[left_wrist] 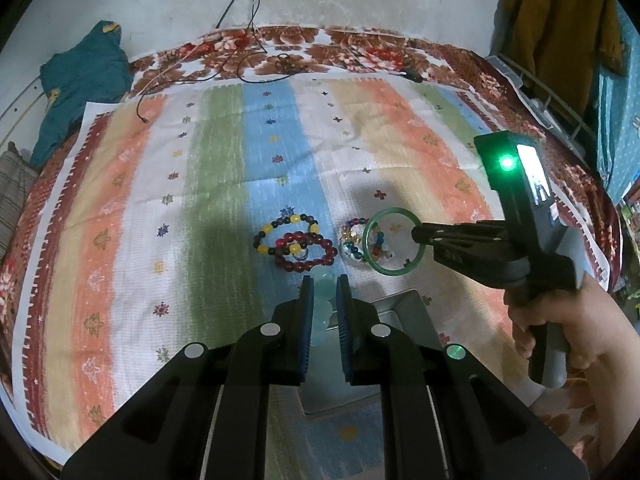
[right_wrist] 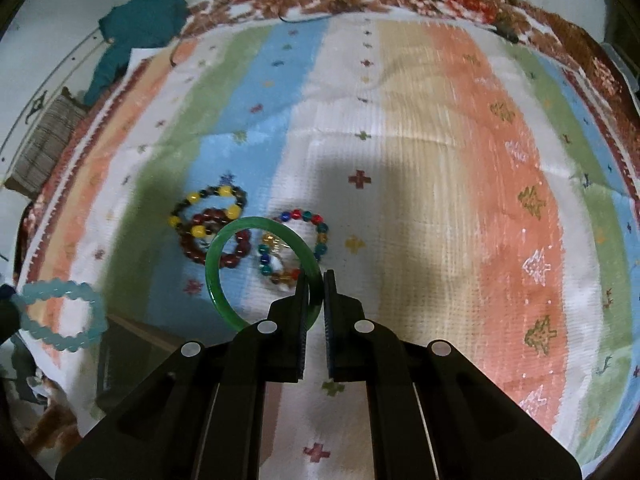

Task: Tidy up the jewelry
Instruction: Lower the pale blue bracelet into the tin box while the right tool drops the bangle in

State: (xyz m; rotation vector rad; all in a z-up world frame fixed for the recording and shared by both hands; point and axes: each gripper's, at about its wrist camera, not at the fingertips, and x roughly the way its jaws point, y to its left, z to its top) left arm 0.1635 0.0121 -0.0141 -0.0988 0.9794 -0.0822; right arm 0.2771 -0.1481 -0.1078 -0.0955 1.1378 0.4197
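Note:
My left gripper [left_wrist: 324, 282] is shut on a pale aqua bead bracelet [left_wrist: 323, 308], also seen in the right wrist view [right_wrist: 60, 316], held above a grey box [left_wrist: 400, 312]. My right gripper [right_wrist: 318, 280] is shut on a green jade bangle [right_wrist: 256, 232] and holds it in the air; in the left wrist view the bangle [left_wrist: 374, 256] hangs from that gripper [left_wrist: 418, 236]. On the striped cloth lie a black-and-yellow bead bracelet [left_wrist: 280, 226], a dark red bead bracelet [left_wrist: 308, 254] and a multicoloured bead bracelet [left_wrist: 354, 240].
The striped cloth [left_wrist: 160, 184] covers a bed with a floral sheet [left_wrist: 360, 44]. Black cables [left_wrist: 248, 52] trail at the far edge. Teal clothing [left_wrist: 80, 80] lies at the far left. The grey box also shows low left in the right wrist view [right_wrist: 132, 360].

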